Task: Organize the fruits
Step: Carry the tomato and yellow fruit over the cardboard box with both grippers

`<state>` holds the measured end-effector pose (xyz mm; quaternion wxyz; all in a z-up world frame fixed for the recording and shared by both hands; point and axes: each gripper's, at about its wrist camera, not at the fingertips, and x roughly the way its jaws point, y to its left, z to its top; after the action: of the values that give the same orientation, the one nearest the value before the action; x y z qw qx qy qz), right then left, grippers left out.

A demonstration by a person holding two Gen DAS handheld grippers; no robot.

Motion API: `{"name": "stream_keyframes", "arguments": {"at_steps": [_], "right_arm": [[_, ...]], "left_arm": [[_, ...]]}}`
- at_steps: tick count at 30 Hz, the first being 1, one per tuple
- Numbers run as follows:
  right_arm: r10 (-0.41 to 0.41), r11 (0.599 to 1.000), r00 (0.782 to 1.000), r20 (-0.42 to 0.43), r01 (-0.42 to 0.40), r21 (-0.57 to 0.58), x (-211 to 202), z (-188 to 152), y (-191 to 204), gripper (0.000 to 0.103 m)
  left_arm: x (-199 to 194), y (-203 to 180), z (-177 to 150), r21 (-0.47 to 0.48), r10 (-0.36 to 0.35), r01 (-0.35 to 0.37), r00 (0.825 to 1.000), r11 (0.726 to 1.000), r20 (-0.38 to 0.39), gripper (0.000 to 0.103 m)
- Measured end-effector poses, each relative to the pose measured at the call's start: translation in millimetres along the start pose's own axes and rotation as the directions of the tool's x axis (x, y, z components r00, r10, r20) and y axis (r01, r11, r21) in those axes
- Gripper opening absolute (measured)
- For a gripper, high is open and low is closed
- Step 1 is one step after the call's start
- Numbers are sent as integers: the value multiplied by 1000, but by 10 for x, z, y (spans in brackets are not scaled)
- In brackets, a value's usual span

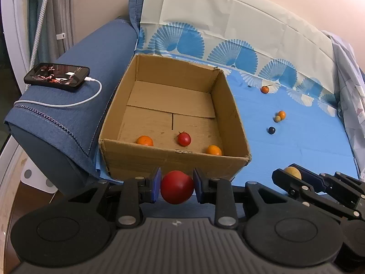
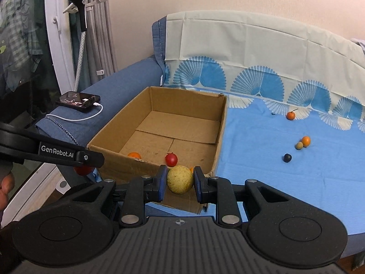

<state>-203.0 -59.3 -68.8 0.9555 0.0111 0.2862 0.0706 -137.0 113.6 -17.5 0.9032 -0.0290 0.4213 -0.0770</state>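
An open cardboard box (image 1: 228, 105) (image 2: 222, 127) stands on the blue cloth. In it lie two oranges (image 1: 145, 140) (image 1: 213, 150) and a small red fruit (image 1: 184, 138) (image 2: 171, 159). My left gripper (image 1: 176, 186) is shut on a big red fruit (image 1: 177, 186) just before the box's near wall. My right gripper (image 2: 180, 182) is shut on a yellow round fruit (image 2: 180, 179) (image 1: 293, 172) at the box's near right corner. Loose on the cloth to the right lie a stemmed orange fruit (image 1: 264, 89) (image 2: 290, 115), an orange one (image 1: 282, 114) (image 2: 306, 140), a tan one (image 1: 277, 119) (image 2: 299, 146) and a dark one (image 1: 271, 130) (image 2: 287, 157).
A phone (image 1: 57, 76) (image 2: 78, 100) on a white charging cable lies on the blue sofa arm (image 1: 75, 105) left of the box. The patterned cloth (image 2: 285, 178) runs up the sofa back. A lamp stand (image 2: 79, 34) and curtain are at far left.
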Motion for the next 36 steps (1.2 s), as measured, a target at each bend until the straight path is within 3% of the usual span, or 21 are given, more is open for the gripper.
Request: {"name": "stream_keyframes", "arguments": {"at_steps": [23,36], "right_arm": [[2,1000,1000,-27,-2,-3,100,-21,-34,26],[-8,1000,1000,-28,8,-17,309,144,-48,26]], "left_arm": [[123,63,53,-12,9,-9,1000,1000,-7,34],[331,202,315,-31,29,-29,1000,999,-12,34]]}}
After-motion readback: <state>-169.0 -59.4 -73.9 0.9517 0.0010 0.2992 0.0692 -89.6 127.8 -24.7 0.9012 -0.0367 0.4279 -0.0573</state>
